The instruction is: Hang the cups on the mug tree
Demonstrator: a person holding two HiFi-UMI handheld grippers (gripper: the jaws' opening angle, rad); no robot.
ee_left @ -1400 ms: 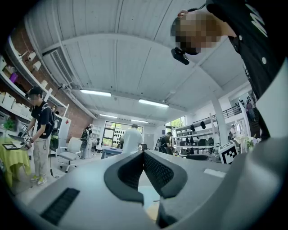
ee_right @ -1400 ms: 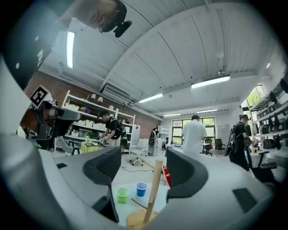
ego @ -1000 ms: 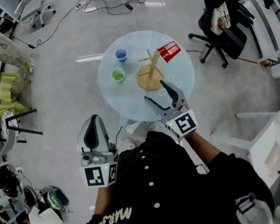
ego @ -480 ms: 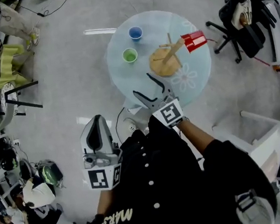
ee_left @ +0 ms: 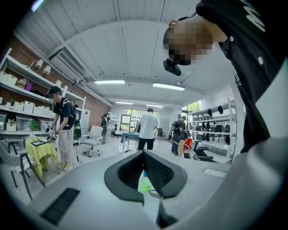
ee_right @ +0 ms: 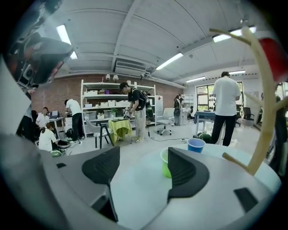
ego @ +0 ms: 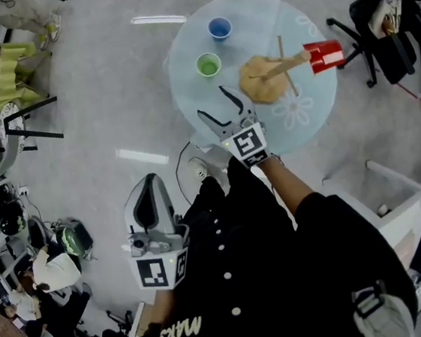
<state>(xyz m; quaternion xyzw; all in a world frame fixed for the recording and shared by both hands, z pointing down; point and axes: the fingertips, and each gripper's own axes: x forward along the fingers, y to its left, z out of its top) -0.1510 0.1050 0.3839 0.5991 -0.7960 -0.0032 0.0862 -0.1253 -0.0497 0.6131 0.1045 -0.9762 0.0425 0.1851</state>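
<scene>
You're holding your right gripper (ego: 212, 102) open and empty near the green cup (ego: 208, 65) standing on the table (ego: 304, 127) (left gripper (ego: 147, 185) closed, idle); an off-centre approach risks tipping it over.

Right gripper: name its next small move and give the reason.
Probably ease the right gripper forward so its open, empty jaws come around the green cup, which stands just ahead on the table; only the red cup hangs on the mug tree.
</scene>
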